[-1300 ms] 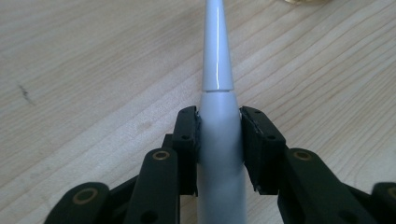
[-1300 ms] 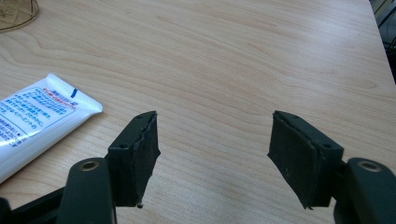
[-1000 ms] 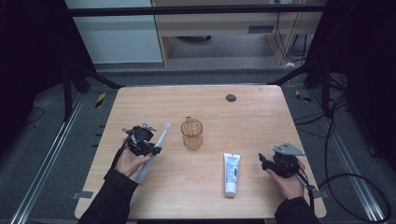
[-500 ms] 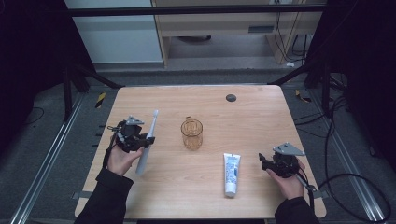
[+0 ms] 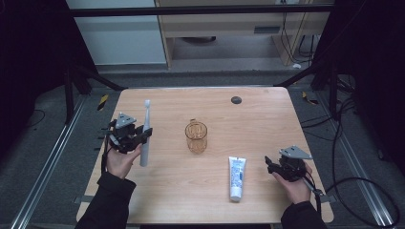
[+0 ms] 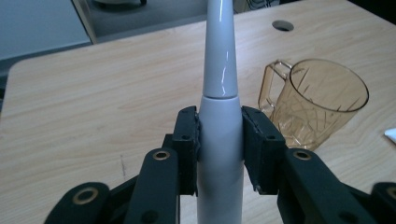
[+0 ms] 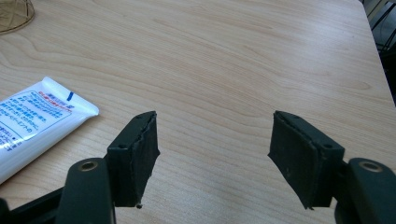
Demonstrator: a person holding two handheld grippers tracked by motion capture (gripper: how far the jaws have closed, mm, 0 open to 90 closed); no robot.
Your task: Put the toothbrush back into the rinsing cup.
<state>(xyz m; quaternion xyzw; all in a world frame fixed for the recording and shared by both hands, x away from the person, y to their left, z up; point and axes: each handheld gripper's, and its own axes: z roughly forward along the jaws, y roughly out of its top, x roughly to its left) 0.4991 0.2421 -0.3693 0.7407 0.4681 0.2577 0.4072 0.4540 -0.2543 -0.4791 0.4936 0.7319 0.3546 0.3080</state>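
Observation:
My left gripper (image 5: 138, 137) is shut on a white electric toothbrush (image 5: 144, 133), held nearly upright above the left side of the table. In the left gripper view the black jaws clamp the toothbrush (image 6: 219, 121) at its body, its neck rising past the top edge. An amber glass mug (image 5: 196, 137) stands mid-table, to the right of the toothbrush, and appears as the mug (image 6: 317, 105) beyond the jaws. A white toothpaste tube (image 5: 236, 176) lies flat near the front. My right gripper (image 5: 273, 167) rests open to the tube's right, its jaws wide apart over bare wood (image 7: 212, 154), the tube (image 7: 32, 121) to their left.
The wooden table (image 5: 258, 119) has a dark round hole (image 5: 236, 99) near its far edge. Black frame legs and cables surround the table on the floor. A cabinet stands behind the far edge.
My left gripper has lifted the toothbrush off the table, moved it left and turned it from a slant to nearly upright. The right gripper has stayed still.

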